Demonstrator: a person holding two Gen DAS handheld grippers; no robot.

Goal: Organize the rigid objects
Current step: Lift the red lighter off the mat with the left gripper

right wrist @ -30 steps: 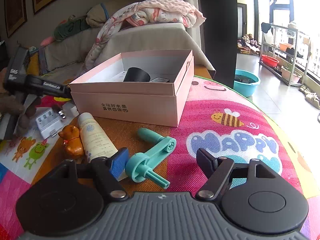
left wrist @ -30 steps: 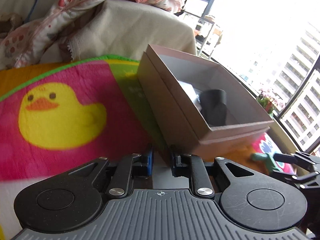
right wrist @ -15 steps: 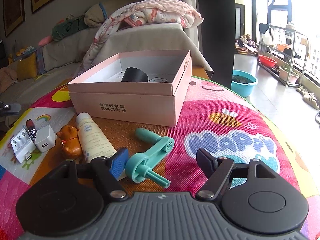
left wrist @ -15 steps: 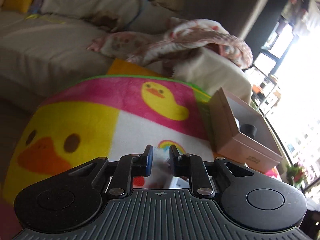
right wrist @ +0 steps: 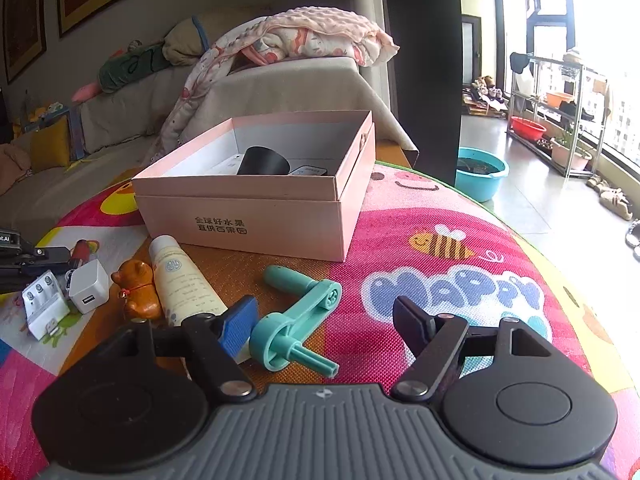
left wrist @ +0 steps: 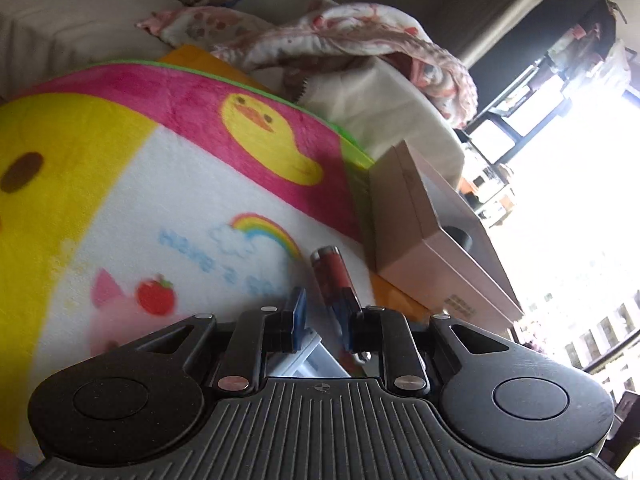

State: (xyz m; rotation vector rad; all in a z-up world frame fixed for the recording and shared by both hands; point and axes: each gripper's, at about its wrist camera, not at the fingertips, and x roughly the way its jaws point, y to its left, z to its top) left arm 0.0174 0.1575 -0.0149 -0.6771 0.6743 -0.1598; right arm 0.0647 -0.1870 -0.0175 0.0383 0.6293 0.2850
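An open pink box holds a black cylinder and stands at the back of the colourful mat. In front of it lie a teal crank handle, a cream tube, a brown bear figure, a white USB charger and a white battery charger. My right gripper is open low over the crank handle. My left gripper is slightly open, low over the white chargers, with a red battery by its right finger. The box shows in the left wrist view.
A sofa with a pink blanket stands behind the mat. A blue basin and a shelf rack stand on the floor to the right. My left gripper also shows at the left edge of the right wrist view.
My left gripper has swung away from the box, dropped to the chargers and red battery at the mat's left, and opened slightly. My right gripper has stayed over the crank handle.
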